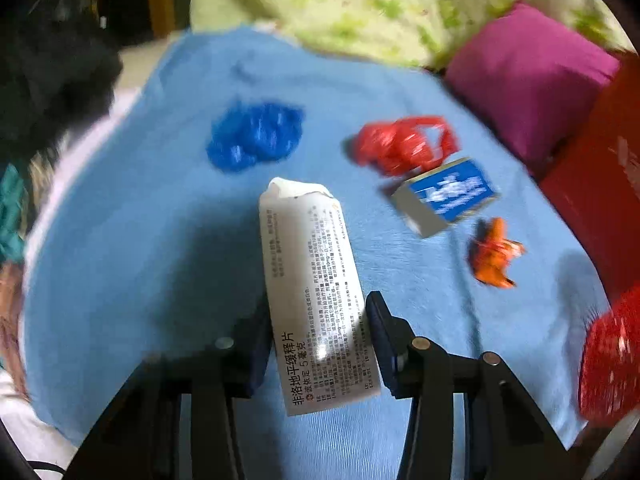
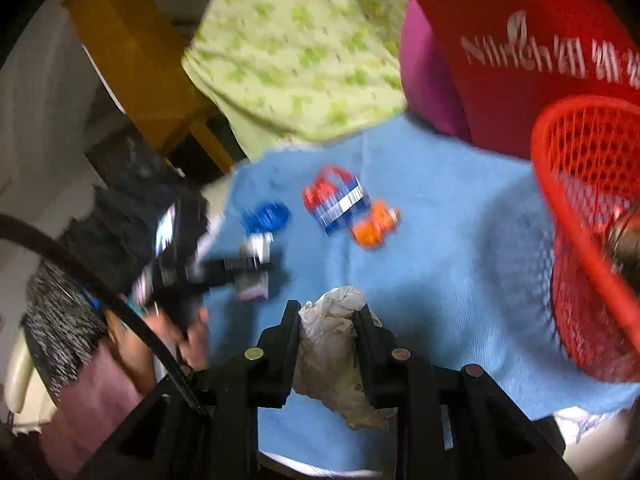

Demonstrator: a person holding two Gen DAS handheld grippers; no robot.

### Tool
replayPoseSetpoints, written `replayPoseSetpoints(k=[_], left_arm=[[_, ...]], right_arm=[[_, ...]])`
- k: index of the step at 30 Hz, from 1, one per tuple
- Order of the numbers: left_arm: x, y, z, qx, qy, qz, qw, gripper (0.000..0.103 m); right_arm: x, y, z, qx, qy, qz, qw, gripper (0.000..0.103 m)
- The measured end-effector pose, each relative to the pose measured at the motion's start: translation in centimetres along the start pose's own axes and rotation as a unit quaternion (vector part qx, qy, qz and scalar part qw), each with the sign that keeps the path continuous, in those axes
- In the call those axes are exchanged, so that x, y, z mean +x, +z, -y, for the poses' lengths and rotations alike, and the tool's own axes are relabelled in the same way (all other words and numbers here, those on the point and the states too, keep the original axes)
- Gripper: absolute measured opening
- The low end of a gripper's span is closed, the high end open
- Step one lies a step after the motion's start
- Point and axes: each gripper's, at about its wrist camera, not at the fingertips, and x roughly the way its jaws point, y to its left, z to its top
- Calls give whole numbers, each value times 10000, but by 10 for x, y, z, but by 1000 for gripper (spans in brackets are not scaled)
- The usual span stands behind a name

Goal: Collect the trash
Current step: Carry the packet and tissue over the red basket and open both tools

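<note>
Gripping a white medicine box [image 1: 316, 292] by its long sides, the left tongs [image 1: 320, 344] hang over the middle of the blue cloth [image 1: 140, 240]. The right tongs [image 2: 328, 344] are clenched on a crumpled tissue [image 2: 336, 344] above the cloth's near edge, with the red mesh basket [image 2: 592, 216] at the right edge. Toward the far edge lie a blue wrapper [image 1: 256, 136], a red wrapper [image 1: 404, 144], a small blue box [image 1: 444, 196] and an orange wrapper [image 1: 494, 252].

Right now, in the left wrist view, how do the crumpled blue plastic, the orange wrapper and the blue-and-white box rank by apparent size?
1. Crumpled blue plastic and blue-and-white box: about alike, so unranked.
2. Orange wrapper: clearly smallest.
</note>
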Motion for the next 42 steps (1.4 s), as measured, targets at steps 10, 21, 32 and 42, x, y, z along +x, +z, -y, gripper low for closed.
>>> replayPoseSetpoints(k=[10, 21, 32, 42], left_arm=[[-135, -30, 43, 1107, -194, 1449, 9830, 47], [-194, -47, 92, 1756, -260, 2104, 9614, 47], [-204, -52, 120, 2051, -308, 2166, 9540, 48], [-207, -54, 140, 2249, -350, 2157, 9496, 48]], right_arm=[[-69, 27, -10, -18, 7, 1004, 9949, 28], [-120, 41, -6, -26, -166, 1543, 9879, 28], [-142, 41, 12, 125, -257, 1747, 9842, 28], [-156, 39, 22, 244, -343, 1893, 9810, 28]])
